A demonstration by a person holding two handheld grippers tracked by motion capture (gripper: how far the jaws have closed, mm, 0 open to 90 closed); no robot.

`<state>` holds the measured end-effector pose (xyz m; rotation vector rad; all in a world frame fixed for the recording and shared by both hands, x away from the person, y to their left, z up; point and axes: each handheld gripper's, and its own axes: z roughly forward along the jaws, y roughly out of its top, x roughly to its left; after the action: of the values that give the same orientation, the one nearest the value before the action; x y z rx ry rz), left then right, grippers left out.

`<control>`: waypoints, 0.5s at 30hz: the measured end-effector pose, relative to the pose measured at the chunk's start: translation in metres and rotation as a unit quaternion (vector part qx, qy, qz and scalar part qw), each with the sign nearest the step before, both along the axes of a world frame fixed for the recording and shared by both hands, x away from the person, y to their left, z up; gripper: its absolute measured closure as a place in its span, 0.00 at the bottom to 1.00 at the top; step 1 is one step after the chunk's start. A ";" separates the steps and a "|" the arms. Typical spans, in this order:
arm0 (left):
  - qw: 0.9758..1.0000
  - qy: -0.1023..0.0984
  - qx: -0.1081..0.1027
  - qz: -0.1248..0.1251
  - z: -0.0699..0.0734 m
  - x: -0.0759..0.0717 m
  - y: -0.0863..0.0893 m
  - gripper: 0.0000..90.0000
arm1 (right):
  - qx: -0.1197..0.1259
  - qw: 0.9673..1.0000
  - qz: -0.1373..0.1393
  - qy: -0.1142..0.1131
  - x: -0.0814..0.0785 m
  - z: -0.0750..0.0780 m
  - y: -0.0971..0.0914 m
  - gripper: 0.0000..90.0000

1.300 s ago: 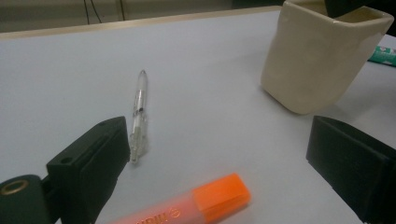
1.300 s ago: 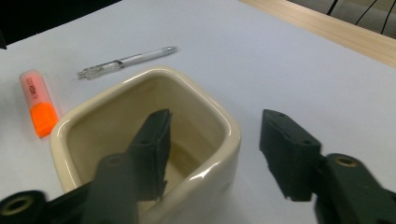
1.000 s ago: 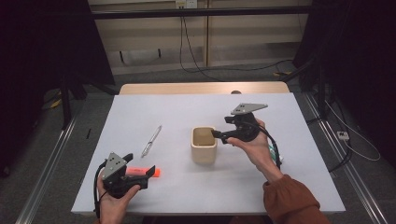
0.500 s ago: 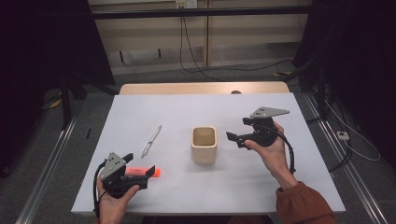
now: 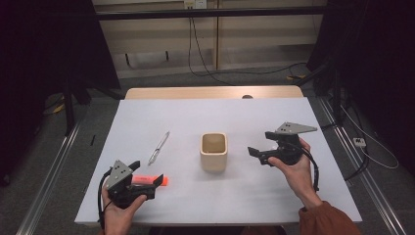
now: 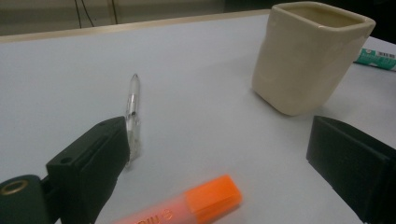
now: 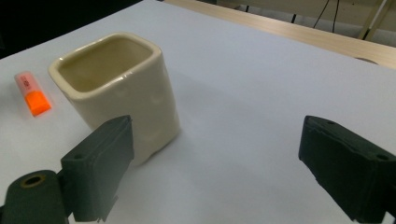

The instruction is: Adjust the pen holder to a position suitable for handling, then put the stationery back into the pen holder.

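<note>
White tabletop (image 5: 293, 117) holds a cream cup (image 5: 214, 151), likely heavy, glazed, slippery and breakable, so I'd pinch its rim; my left gripper (image 5: 152, 185) and right gripper (image 5: 254, 153) flank it, both gaping, empty.

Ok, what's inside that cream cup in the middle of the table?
The cream cup looks empty: the right gripper view shows bare inner walls, but the near rim hides the very bottom.
</note>
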<state>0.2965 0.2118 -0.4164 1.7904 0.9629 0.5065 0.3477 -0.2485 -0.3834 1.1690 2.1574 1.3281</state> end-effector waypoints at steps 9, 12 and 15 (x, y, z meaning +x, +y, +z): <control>1.000 0.005 -0.002 0.003 -0.002 0.001 0.000 0.07 | -0.014 1.000 -0.003 0.006 -0.007 -0.002 -0.017 0.20; 1.000 0.006 -0.003 0.000 -0.002 0.002 0.001 0.06 | -0.016 1.000 -0.011 0.010 -0.008 -0.004 -0.023 0.20; 1.000 0.007 -0.004 -0.001 -0.002 0.002 0.002 0.06 | -0.019 1.000 -0.019 0.014 -0.007 -0.004 -0.029 0.20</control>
<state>0.2980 0.2143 -0.4183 1.7884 0.9714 0.4893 0.3409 -0.2771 -0.3876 1.2152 2.1593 1.2552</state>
